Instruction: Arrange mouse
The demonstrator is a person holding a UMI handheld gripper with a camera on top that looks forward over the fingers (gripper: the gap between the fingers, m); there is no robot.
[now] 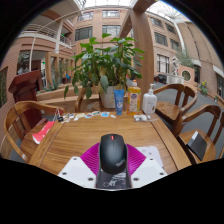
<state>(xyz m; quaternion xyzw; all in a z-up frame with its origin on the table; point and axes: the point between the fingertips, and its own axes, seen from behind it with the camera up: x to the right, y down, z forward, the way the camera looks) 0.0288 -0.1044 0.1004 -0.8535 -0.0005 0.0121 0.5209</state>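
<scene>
A black mouse (113, 156) with a red scroll wheel sits between my gripper's (113, 147) two fingers, its front pointing away from me. The magenta pads (92, 158) press against both of its sides, so the gripper is shut on it. The mouse is held over the near part of a wooden table (85, 133). The mouse's underside and whether it touches the table are hidden.
At the table's far end stand a blue bottle (119, 101), a yellow bottle (134, 95) and a white pump bottle (150, 102) before a potted plant (104, 65). Wooden chairs flank the table at left (18, 122) and right (186, 100). A red item (44, 131) lies at left.
</scene>
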